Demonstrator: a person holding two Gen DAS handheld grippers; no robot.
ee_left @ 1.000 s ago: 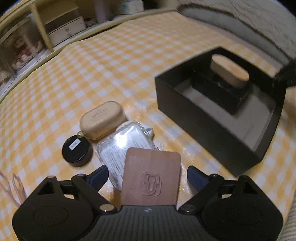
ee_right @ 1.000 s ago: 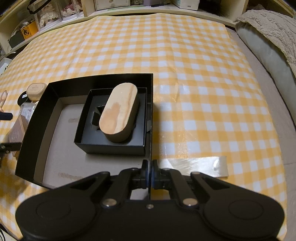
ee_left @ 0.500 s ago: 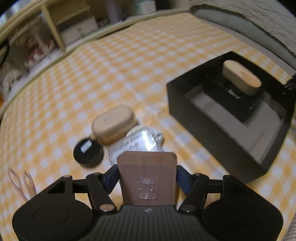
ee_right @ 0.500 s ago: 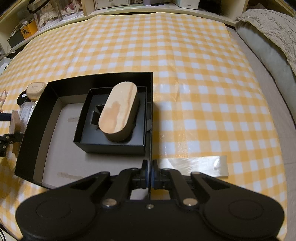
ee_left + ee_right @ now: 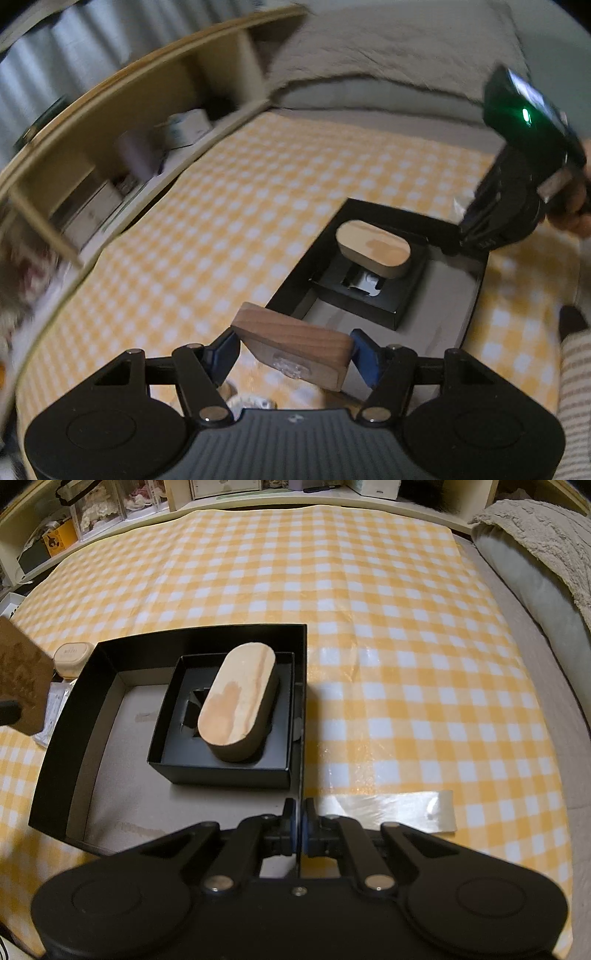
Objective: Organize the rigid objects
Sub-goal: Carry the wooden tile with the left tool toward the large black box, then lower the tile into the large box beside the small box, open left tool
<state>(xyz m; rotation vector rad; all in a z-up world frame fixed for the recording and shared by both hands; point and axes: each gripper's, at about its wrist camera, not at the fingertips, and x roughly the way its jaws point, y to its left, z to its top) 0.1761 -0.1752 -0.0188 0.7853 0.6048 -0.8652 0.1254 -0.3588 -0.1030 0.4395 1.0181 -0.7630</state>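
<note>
One item sits stowed so far: an oval wooden block (image 5: 236, 698) rests across a small black tray (image 5: 177, 753) inside the big black box (image 5: 62, 746), toward its right wall.

A second item is in transit. The left gripper (image 5: 293, 349) has its blue fingers (image 5: 365, 356) closed onto the two ends of a flat wooden tile (image 5: 295, 343), held clear of the checked cloth (image 5: 369, 609) and just near of the box's near-left corner. In the right view the same tile shows at the far left edge, beside the box's left wall. Judged from this, the tile is bound for the box but is not yet over it.

The right gripper (image 5: 298, 827) is fully closed, pinching the thin right wall of the box at its near end, apparently steadying it.

Still outside, left of the box: a beige case (image 5: 70, 657) and a clear packet (image 5: 55, 709), both partly hidden. Whether more lies beyond them cannot be told.

Count, as visible:
- boxes: one large, one small tray inside it
- wooden pieces: two (one stowed, one held)
- beige cases: one
- clear packets: one
- grippers: two
- tape strips on the cloth (image 5: 388, 808): one

Progress is judged as under half: one in, one carried, at least two left.
</note>
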